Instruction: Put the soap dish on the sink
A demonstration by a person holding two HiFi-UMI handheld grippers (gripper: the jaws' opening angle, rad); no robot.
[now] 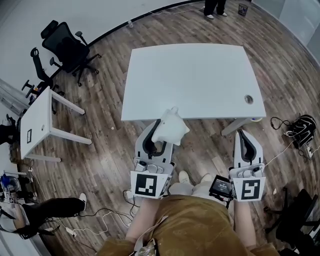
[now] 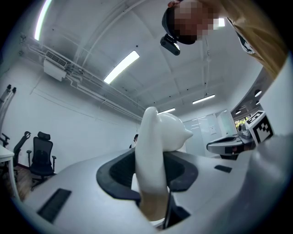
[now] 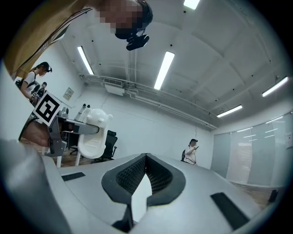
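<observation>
A white bear-shaped soap dish [image 1: 170, 126] stands upright between the jaws of my left gripper [image 1: 162, 132], which is shut on its lower end. In the left gripper view the soap dish [image 2: 158, 146] rises edge-on out of the left gripper [image 2: 153, 183]. My right gripper [image 1: 241, 133] is held level beside it, a little to the right, shut with nothing in it. The right gripper [image 3: 146, 157] has its tips touching in its own view, where the soap dish [image 3: 94, 132] shows at the left. Both grippers hang above the wood floor, just short of the near edge of a white table [image 1: 190, 80]. No sink is in view.
A smaller white table [image 1: 37, 120] stands at the left, with black office chairs [image 1: 67, 45] behind it. Cables and a bag [image 1: 300, 127] lie on the floor at the right. One person's legs [image 1: 215, 7] show at the far end, another's [image 1: 50, 207] at lower left.
</observation>
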